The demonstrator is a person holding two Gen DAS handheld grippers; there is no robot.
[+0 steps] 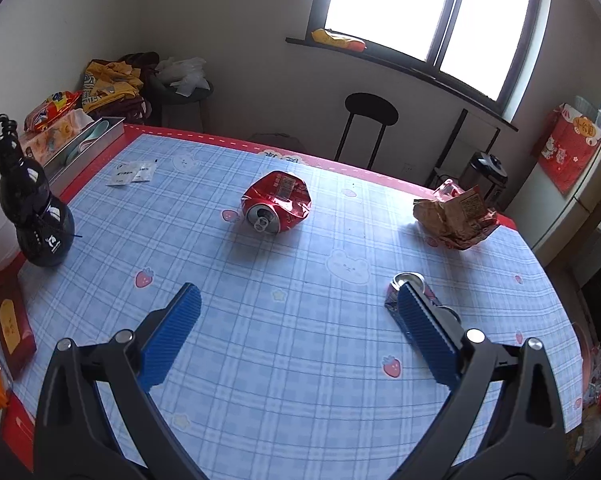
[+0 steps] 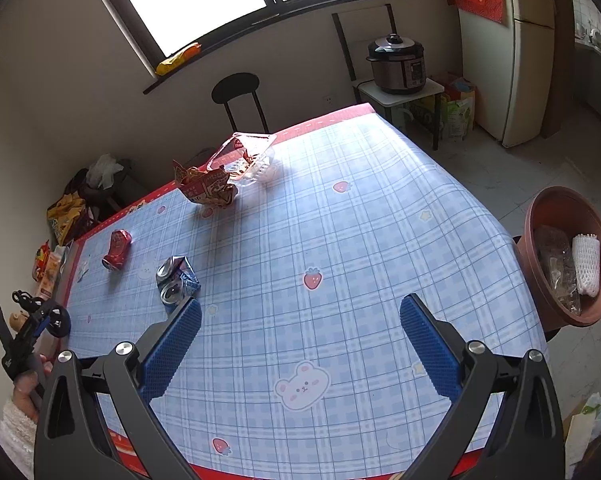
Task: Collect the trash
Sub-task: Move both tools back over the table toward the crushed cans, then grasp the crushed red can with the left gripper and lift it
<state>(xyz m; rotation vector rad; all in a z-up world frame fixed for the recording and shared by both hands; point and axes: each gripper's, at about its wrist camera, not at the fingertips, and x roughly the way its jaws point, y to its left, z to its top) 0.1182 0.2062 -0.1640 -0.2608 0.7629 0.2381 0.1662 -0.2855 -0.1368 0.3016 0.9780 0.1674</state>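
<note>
Both tongs, left tongs [image 1: 298,320] and right tongs [image 2: 300,330], are hanging wide open and empty over the bench [image 2: 380,220], so picking the near crushed silver-blue can [image 2: 176,278] for the brown tub [image 2: 540,216] on the right seems next.

Crushed red can [image 1: 277,203], blue can [image 2: 177,279], crumpled wrapper [image 1: 455,216]

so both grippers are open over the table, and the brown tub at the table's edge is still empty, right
Not quite. Both the left gripper and right gripper are open over the table, but the brown tub is not empty: the right wrist view shows a white foam net and clear plastic wrapping inside.
</note>
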